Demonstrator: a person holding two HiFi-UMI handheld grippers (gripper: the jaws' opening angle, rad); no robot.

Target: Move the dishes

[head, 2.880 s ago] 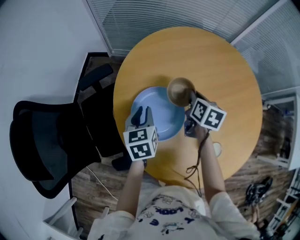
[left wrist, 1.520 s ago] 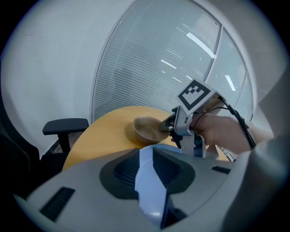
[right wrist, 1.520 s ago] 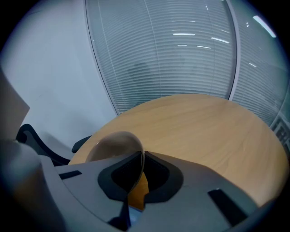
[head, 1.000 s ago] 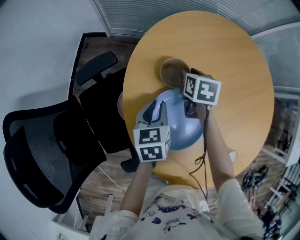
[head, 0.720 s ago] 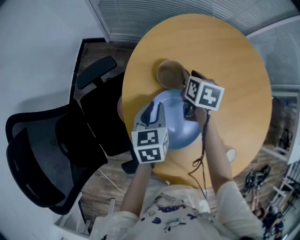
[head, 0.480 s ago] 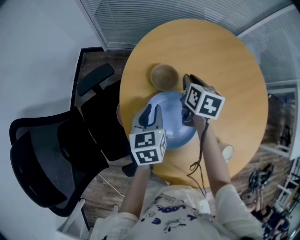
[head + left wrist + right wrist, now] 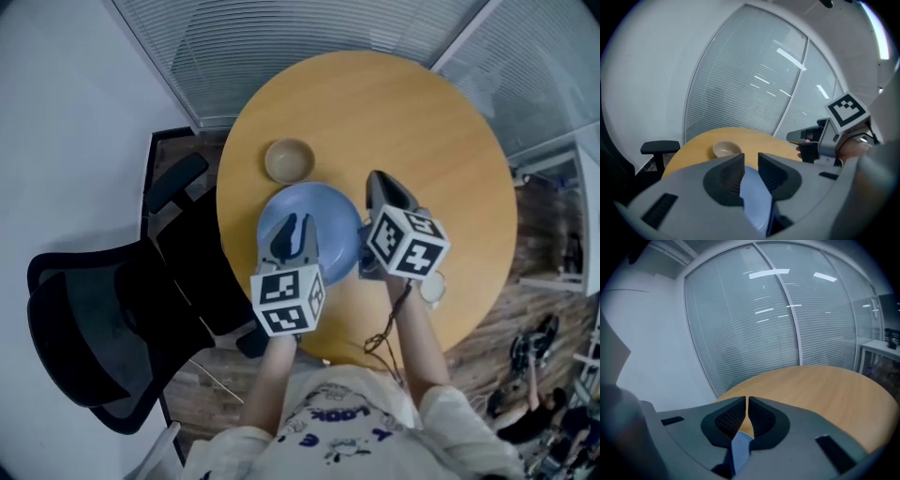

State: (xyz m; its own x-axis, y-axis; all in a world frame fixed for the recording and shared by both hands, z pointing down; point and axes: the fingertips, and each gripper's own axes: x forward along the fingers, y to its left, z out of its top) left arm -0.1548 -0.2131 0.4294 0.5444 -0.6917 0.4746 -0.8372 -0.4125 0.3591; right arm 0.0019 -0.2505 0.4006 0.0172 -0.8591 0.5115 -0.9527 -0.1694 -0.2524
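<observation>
Your right hand-held gripper point(image 7: 746, 401) has just been closing. Its jaws stand almost together, pinching the rim of a blue plate point(image 7: 739, 448) low between them. Past them lies the round wooden worktop point(image 7: 825, 385), backed by glass walls with blinds point(image 7: 750, 324).

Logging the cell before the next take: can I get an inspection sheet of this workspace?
Surface: round wooden table.
Job's things: blue plate; tan bowl standing on the table beyond it.
Clutter: small white object near the table edge.
Grippers: left claw shut on the blue plate's rim; right claw just closed, jaws together, blue sliver low between them.
Cables: dark cable hanging from the right claw.
Surroundings: black office chair, window blinds.
</observation>
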